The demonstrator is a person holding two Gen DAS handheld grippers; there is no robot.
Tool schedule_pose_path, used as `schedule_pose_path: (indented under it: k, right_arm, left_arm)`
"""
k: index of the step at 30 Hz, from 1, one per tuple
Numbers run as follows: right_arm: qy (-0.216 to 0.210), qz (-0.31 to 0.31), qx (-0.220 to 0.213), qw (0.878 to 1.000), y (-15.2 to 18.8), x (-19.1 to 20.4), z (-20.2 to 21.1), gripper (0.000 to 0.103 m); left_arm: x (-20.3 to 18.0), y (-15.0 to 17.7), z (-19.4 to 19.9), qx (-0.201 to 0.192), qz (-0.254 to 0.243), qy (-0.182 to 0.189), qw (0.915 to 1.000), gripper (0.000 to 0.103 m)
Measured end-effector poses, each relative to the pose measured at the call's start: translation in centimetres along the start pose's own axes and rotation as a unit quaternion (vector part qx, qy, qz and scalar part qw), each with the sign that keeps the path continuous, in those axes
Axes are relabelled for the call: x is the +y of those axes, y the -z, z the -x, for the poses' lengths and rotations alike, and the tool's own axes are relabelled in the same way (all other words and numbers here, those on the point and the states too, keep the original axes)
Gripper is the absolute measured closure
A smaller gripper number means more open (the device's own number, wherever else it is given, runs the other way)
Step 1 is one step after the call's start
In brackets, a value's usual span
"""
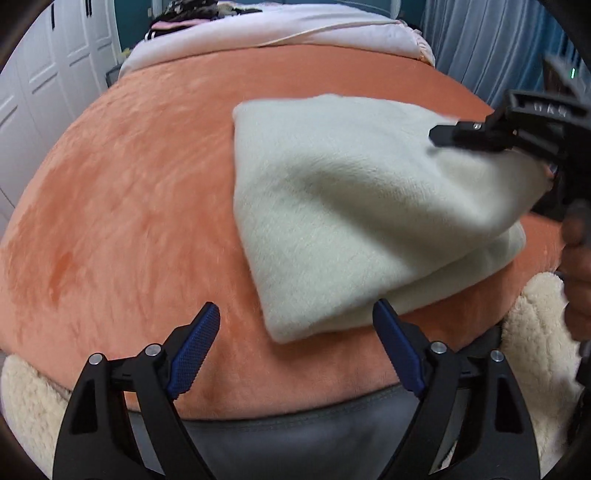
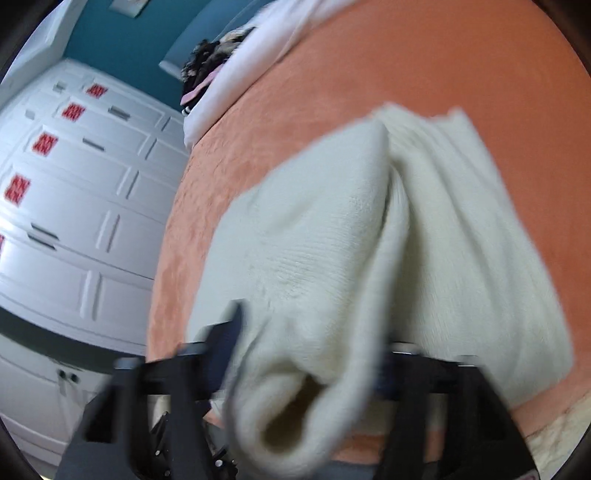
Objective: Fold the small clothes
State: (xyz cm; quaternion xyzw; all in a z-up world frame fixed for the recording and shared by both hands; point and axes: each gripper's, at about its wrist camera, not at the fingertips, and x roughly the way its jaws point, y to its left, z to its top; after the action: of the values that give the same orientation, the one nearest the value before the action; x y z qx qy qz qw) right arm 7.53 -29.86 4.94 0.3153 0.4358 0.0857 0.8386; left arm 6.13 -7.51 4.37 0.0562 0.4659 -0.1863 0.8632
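Observation:
A pale cream fleece garment (image 1: 343, 206) lies folded on the orange bedspread (image 1: 129, 184). My left gripper (image 1: 295, 325) is open and empty, just short of the garment's near corner. My right gripper (image 1: 480, 134) comes in from the right and lifts the garment's right edge over the lower layers. In the right wrist view the cloth (image 2: 332, 258) bunches thickly between the right gripper's (image 2: 306, 354) blurred fingers, which are closed on it.
White pillows or bedding (image 1: 295, 33) and dark clothes (image 1: 184, 18) lie at the head of the bed. A white wardrobe (image 2: 74, 184) stands to the left. Cream sherpa fabric (image 1: 535, 332) sits at the bed's near edge.

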Motion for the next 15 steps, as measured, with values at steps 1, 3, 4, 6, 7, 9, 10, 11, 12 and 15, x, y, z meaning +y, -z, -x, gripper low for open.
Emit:
schedule_pose_path:
  k: [1, 3, 4, 6, 7, 9, 10, 11, 12, 15]
  right_arm:
    - [-0.017, 0.023, -0.021, 0.999, -0.6, 1.3, 1.6, 0.078]
    - [-0.072, 0.039, -0.062, 0.995, -1.9, 3.1, 5.2, 0.08]
    - [-0.085, 0.047, -0.085, 0.992, -2.2, 3.6, 7.0, 0.08]
    - [-0.078, 0.057, -0.12, 0.988, -2.1, 2.9, 9.0, 0.08]
    - [-0.055, 0.043, -0.12, 0.99, -2.0, 1.1, 8.9, 0.08]
    - [0.036, -0.003, -0.065, 0.997, -1.3, -5.0, 5.5, 0.08]
    - [0.076, -0.027, -0.021, 0.997, -0.5, -8.0, 3.1, 0.081]
    - [0.078, -0.047, -0.006, 0.996, 0.6, -10.0, 1.9, 0.081]
    - [0.047, -0.06, -0.03, 0.997, 1.3, -10.8, 2.4, 0.081]
    - [0.056, -0.058, -0.035, 0.996, 1.1, -9.6, 3.1, 0.08]
  left_arm:
    - [0.1, -0.1, 0.0, -0.003, -0.002, 0.009, 1.0, 0.045]
    - [0.3, -0.6, -0.7, 0.015, 0.007, 0.028, 0.9995, 0.068]
    - [0.4, -0.4, -0.9, 0.018, 0.017, 0.043, 0.9988, 0.071]
    - [0.2, -0.8, -1.1, 0.019, 0.02, 0.054, 0.9982, 0.076]
    - [-0.2, -0.7, -1.4, 0.023, 0.014, 0.052, 0.9983, 0.078]
    - [-0.5, -0.6, -2.4, 0.038, 0.017, 0.053, 0.9978, 0.079]
    - [-0.6, -0.4, -2.8, 0.05, 0.021, 0.059, 0.9968, 0.08]
    - [-0.9, 0.0, -3.0, 0.059, 0.024, 0.057, 0.9963, 0.08]
    - [-0.9, 0.2, -3.3, 0.064, 0.025, 0.053, 0.9963, 0.08]
    - [-0.5, 0.3, -3.5, 0.066, 0.034, 0.056, 0.9956, 0.08]
